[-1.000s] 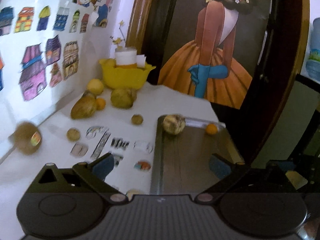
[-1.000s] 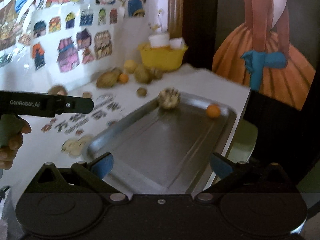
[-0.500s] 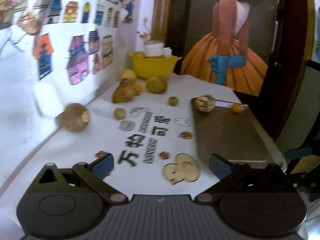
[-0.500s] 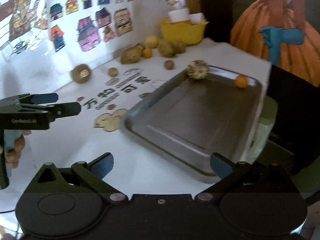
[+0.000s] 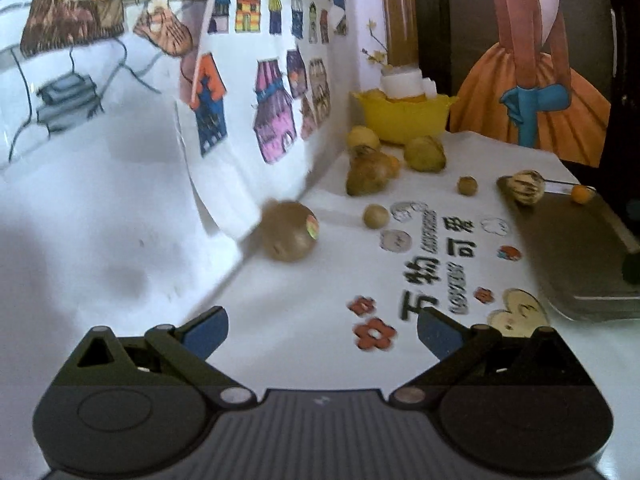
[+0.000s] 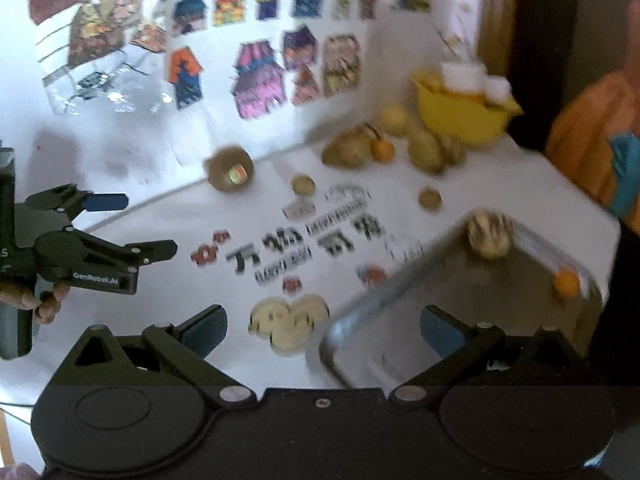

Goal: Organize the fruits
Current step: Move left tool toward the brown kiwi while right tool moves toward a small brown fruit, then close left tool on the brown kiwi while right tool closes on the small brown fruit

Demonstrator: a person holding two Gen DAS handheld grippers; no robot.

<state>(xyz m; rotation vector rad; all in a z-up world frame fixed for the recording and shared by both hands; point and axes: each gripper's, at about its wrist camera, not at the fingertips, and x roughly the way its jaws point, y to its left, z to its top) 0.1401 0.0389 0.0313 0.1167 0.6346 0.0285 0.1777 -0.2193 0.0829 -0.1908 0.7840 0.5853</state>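
Brown and round, the stickered fruit is seen on the white bench against the wall; it is judged firm, light, rollable, best gripped across its middle; both claws, left claw and right claw, are spread wide, empty.

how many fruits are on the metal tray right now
2. A striped round fruit sits at the metal tray's far left corner, and a small orange near its far right corner. None seem hidden.

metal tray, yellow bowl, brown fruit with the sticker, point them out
metal tray [image 5: 568, 256], left wrist view, bare floor.
yellow bowl [image 5: 404, 120], left wrist view, front wall.
brown fruit with the sticker [image 5: 286, 234], left wrist view, its middle.
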